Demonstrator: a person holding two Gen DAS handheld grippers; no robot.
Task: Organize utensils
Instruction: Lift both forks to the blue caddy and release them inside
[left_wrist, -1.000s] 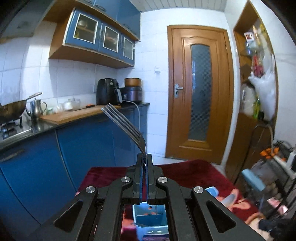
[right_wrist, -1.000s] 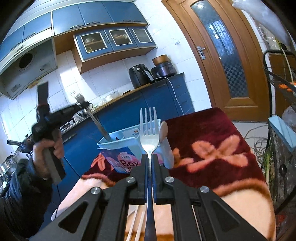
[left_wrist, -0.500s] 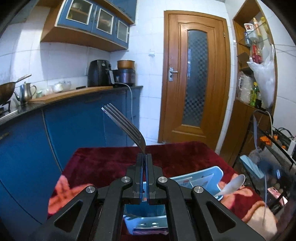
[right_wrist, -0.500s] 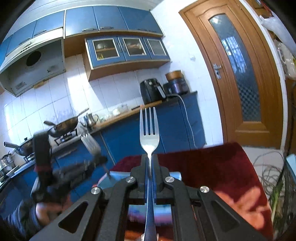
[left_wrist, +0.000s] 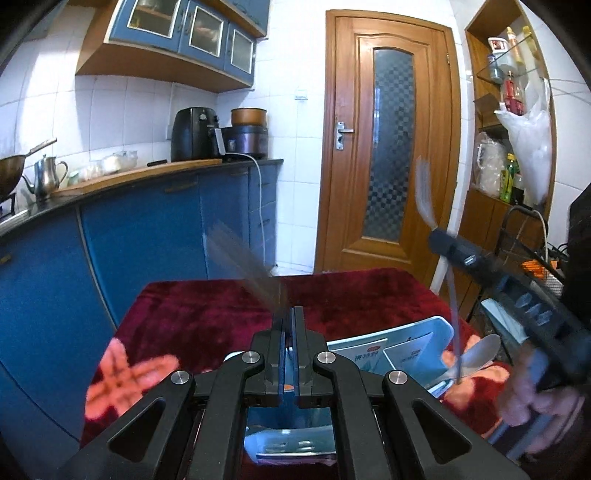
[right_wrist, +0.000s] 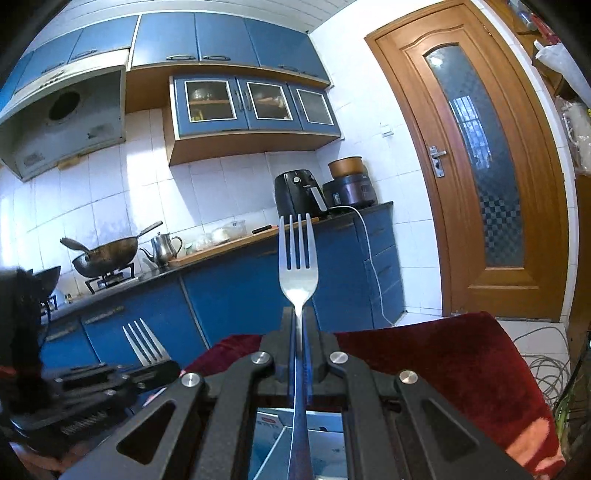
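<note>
Both grippers' jaws are pinching silver steel forks: left gripper (left_wrist: 289, 332) holds its tilted fork (left_wrist: 243, 266), right gripper (right_wrist: 300, 332) an upright fork (right_wrist: 297, 254), above the pale blue plastic organiser box (left_wrist: 424, 339) on the red-clothed desk (left_wrist: 207, 314). Risk: crowded hands could clash forks, or a thin handle could slip.
</note>
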